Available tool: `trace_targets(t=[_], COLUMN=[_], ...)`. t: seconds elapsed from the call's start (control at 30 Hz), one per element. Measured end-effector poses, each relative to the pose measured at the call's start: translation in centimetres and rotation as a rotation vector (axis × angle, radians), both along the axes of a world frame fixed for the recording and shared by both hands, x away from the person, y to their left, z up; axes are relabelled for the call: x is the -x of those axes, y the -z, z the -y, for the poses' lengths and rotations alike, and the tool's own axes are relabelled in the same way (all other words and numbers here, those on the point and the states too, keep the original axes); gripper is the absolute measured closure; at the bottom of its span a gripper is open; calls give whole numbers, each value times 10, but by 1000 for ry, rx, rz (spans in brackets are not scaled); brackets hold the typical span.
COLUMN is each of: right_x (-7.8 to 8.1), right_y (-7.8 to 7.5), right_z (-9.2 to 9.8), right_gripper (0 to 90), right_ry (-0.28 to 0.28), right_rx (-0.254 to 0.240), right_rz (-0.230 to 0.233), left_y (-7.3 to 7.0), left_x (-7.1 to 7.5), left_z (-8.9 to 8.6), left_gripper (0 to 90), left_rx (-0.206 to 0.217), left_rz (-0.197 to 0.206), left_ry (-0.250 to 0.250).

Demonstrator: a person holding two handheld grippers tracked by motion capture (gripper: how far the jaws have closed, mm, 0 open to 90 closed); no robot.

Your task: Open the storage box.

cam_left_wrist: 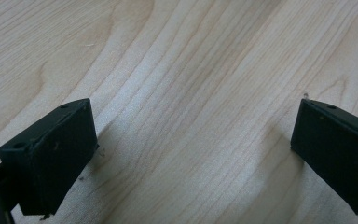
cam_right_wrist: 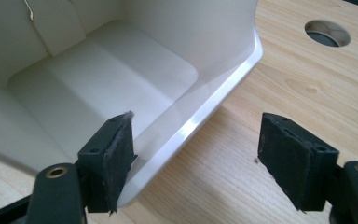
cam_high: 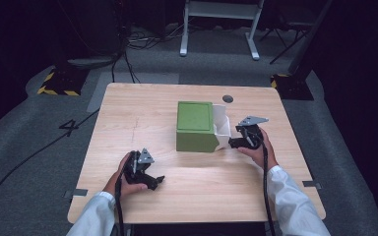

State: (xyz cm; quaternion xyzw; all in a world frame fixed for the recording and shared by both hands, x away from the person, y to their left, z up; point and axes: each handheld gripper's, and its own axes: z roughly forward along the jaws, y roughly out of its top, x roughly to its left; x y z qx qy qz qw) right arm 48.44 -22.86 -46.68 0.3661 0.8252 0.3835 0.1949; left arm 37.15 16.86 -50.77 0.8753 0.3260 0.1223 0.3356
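Observation:
A green box (cam_high: 195, 126) stands in the middle of the wooden table (cam_high: 128, 113), with a white drawer-like tray (cam_high: 221, 126) sticking out of its right side. My right gripper (cam_high: 233, 142) is at the tray's near corner. In the right gripper view it (cam_right_wrist: 198, 128) is open and straddles the tray's rim (cam_right_wrist: 214, 100), one jaw inside the tray and the other outside over the wood, with neither pad pressing. My left gripper (cam_high: 157, 181) rests low at the front left, away from the box. Its jaws (cam_left_wrist: 196, 112) stand wide open over bare wood.
A round cable hole (cam_high: 228, 99) sits in the table behind the tray, also seen in the right gripper view as a dark opening (cam_right_wrist: 327, 32). A white frame (cam_high: 220, 24) and cables lie on the floor beyond the table.

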Motion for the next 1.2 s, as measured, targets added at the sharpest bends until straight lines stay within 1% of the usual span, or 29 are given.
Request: trace_targets(t=[0.1,0.2,0.23,0.27,0.3,0.33,0.37,0.47,0.5,0.63,0.77,0.93,1.2], right_x=[2,4,4,5,5,4,4,4,5,6,9,13,14], right_y=[1,2,2,2,2,2,2,2,2,1,-1,-2,-2], right_z=[6,11,14,16,16,19,21,22,22,21,23,25,30], right_gripper=[275,299,365,410,410,440,516,535,563,592,622,621,628], right_ry=[4,5,3,1,1,-4,-5,3,-3,8,8,6,12], right_rx=[1,4,5,-4,-4,-11,-24,-25,-28,-19,-24,-22,-26], right_rz=[-1,-2,-2,-9,-9,-12,-12,-8,-10,0,0,2,2], left_y=[0,0,0,0,0,0,0,0,0,0,0,0,0], left_x=[0,0,0,0,0,0,0,0,0,0,0,0,0], left_z=[0,0,0,0,0,0,0,0,0,0,0,0,0], left_gripper=[5,5,5,5,5,5,5,5,5,5,5,5,5], left_rx=[-1,0,-1,-1,-1,0,-1,-1,0,0,-1,-1,-1], left_rz=[0,0,0,0,0,0,0,0,0,0,1,0,0], left_ry=[0,0,0,0,0,0,0,1,0,0,-1,0,0])
